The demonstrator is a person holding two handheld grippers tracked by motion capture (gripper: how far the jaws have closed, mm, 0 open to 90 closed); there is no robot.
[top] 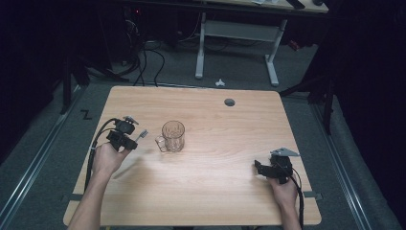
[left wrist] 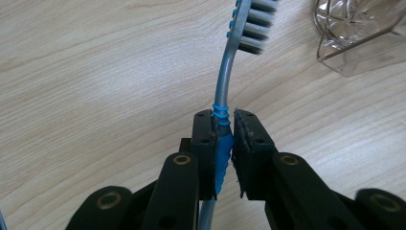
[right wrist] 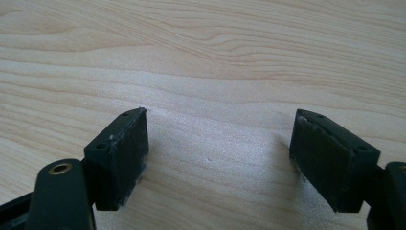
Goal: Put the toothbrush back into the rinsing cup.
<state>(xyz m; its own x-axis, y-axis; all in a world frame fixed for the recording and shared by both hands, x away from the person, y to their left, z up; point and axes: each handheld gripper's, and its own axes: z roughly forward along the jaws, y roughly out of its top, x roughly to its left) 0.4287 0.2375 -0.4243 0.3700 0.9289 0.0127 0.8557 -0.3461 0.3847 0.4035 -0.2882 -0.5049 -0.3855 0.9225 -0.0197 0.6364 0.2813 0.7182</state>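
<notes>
Seen from the high view, we hold the left claw (top: 130, 140) above the left part of the wooden surface (top: 210, 191), its jaws clamped on a toothbrush (top: 142, 135). The brush head points toward a clear glass mug (top: 173, 136) that stands upright just beside it on the surface, handle turned to the left claw. The toothbrush and the mug are apart.

In the left gripper view, we see both pads pressed against the blue ribbed grip section of the toothbrush (left wrist: 225, 91). Its grey neck rises between the jaws and curves up to the white bristles at the top edge. A corner of the glass mug (left wrist: 356, 36) sits at the upper right, clear of the bristles.

Our right claw (top: 261, 168) rests low over the right part of the surface, well apart from the mug, with a grey three-cornered plate on top of it. In the right gripper view its jaws stand wide apart, with bare wood grain (right wrist: 215, 62) between the pads and nothing held.
</notes>
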